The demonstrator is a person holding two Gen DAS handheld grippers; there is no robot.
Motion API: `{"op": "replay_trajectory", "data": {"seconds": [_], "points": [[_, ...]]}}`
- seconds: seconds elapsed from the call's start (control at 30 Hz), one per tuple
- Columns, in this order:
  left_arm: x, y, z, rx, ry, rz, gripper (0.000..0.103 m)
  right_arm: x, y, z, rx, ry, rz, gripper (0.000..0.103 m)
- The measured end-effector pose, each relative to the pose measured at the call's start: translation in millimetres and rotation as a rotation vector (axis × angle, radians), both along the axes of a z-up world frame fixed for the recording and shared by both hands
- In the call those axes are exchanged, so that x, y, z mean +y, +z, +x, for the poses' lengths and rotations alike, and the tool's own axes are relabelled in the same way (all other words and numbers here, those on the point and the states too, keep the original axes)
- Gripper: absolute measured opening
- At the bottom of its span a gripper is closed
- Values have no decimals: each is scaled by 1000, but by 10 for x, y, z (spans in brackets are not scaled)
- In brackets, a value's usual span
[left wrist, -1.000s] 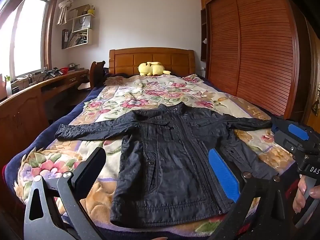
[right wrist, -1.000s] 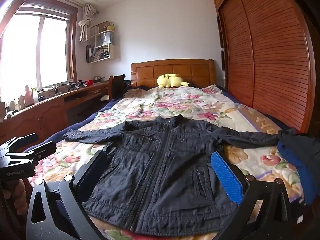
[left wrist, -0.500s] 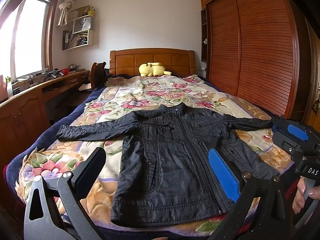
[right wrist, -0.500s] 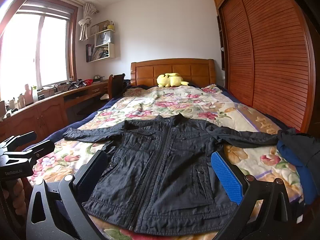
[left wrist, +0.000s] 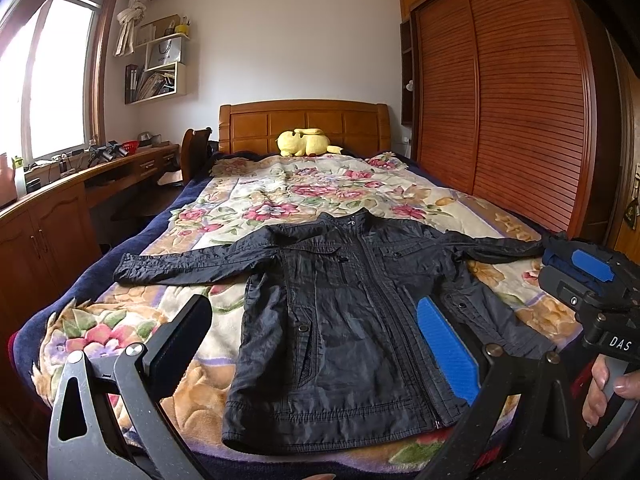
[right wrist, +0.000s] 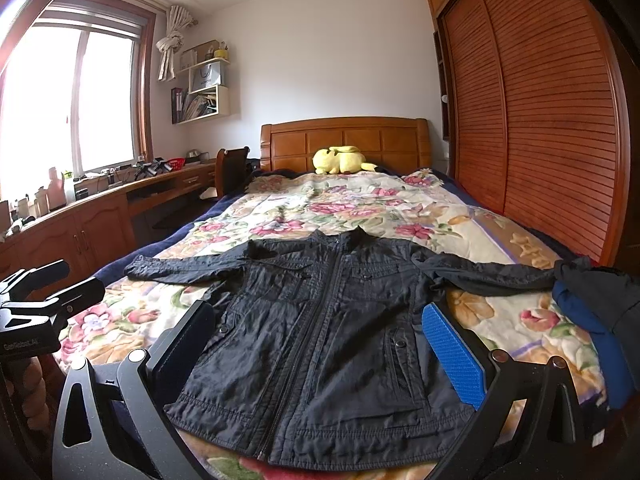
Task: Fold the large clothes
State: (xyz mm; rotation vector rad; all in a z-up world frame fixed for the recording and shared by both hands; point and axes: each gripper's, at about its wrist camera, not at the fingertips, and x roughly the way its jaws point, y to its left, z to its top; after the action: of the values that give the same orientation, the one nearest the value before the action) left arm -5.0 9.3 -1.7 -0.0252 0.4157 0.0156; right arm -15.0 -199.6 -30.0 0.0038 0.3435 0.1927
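Jacket [left wrist: 352, 320], dark and zipped shut, lies face up on the floral blanket [left wrist: 280, 200] near the foot of the bed, collar toward the wooden headboard [left wrist: 304, 120], both sleeves stretched straight out to the sides. Spread flat like that, it looks ready for folding, with every edge easy to reach and no fold made yet. The left gripper [left wrist: 312, 344] hangs above the hem with its fingers spread wide, holding nothing; the right gripper [right wrist: 320, 344] hovers likewise, fingers apart and empty, a hand [left wrist: 612, 392] wrapped on its handle. Each sits on its own side, I would guess to take a sleeve or a hem corner. A second dark and blue garment [right wrist: 600, 304] is bunched at the right sleeve's cuff. A yellow plush toy [left wrist: 306, 142] rests by the headboard, well apart.
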Motion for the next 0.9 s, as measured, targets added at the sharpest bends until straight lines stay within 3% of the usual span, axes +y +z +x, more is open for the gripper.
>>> {"op": "replay_trajectory", "data": {"seconds": [0.9], "points": [[4, 52, -65, -1, 3, 2, 103, -4, -8, 18, 13, 0, 5, 103]]}}
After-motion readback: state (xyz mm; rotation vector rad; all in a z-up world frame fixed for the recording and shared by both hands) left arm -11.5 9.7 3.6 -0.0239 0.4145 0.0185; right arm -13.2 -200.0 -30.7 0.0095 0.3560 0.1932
